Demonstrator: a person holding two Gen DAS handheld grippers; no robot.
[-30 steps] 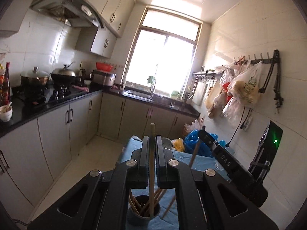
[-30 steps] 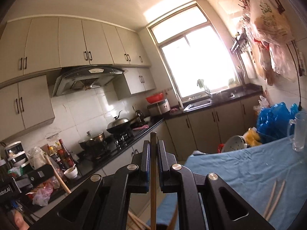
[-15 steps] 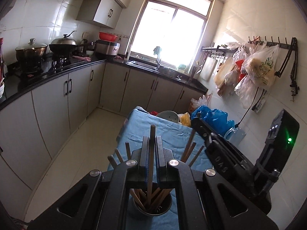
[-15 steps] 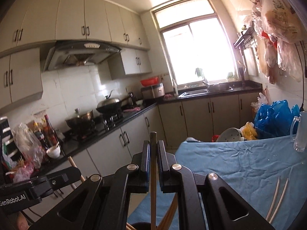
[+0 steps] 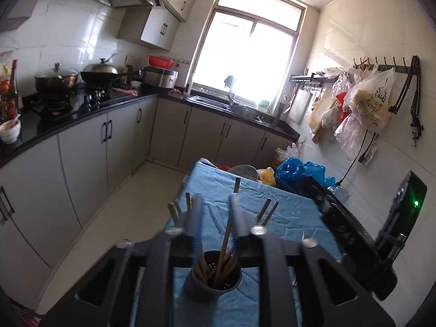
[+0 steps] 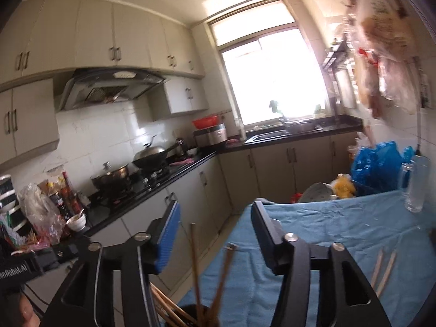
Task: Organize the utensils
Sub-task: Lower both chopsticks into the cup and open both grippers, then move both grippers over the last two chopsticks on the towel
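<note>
A dark perforated holder [image 5: 212, 278] is seen standing on the blue cloth [image 5: 286, 207] of the bench, near its front edge, with a bundle of wooden chopsticks [image 5: 218, 265] leaning inside it at various angles. In the left wrist view the left tool [image 5: 215, 204] is held directly above the holder; its jaws are caught opening and stand moderately apart, and one long dark-tipped chopstick [image 5: 231, 218] is seen rising between them, with no pad pressed on it as far as the motion blur allows to be judged. The right tool [image 6: 215, 226] is likewise held over the holder, whose rim is only just visible at the bottom edge of the right wrist view. Its jaws are opening too and stand wide, blue pads [image 6: 170, 234] facing inward, and two chopsticks [image 6: 194, 261] are seen standing loose between them, touched by neither pad. Further right on the cloth a pale pair of chopsticks [image 6: 384, 269] is lying flat, well apart from the holder. A clear glass mug [image 6: 415, 185] is standing near the far right of the bench, beside a blue plastic bag [image 6: 378, 160].
</note>
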